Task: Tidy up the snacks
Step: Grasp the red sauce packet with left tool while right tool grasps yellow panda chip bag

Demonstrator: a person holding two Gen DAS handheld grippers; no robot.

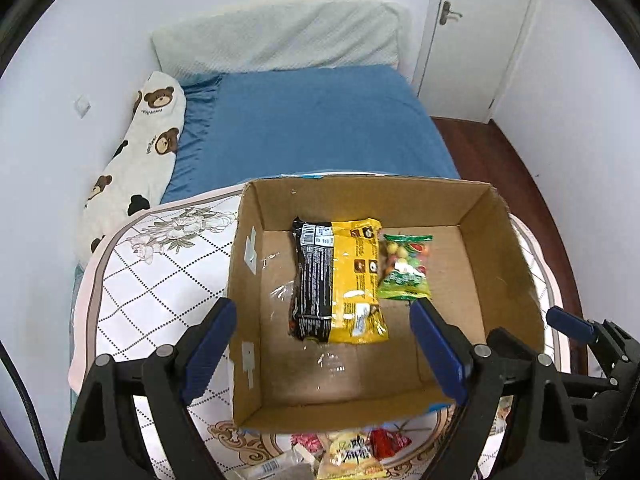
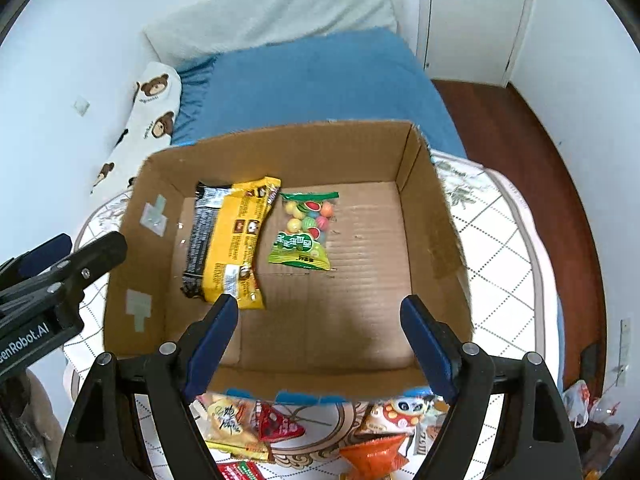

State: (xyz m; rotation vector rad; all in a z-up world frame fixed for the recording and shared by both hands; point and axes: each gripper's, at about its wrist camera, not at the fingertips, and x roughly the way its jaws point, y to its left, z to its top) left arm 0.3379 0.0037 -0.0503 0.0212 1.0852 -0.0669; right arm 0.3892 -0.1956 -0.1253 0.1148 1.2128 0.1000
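Box (image 2: 280,152) on bed w/ quilt (image 2: 504,248) holds 2 snacks so far, yellow-black pack (image 2: 232,240) near left wall & green candy bag (image 2: 304,232) beside it, several loose packets (image 2: 276,428) left outside near edge, both grippers, left (image 1: 324,344) & right (image 2: 316,340), jaws wide, holding nothing.

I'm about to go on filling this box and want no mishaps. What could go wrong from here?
1. The cardboard box sits on a soft quilt, so a push on its wall may shift it.
2. The loose snacks lie close under the near wall, where the open right gripper could catch the rim.
3. The left gripper, also open, hovers alongside; the two might collide.
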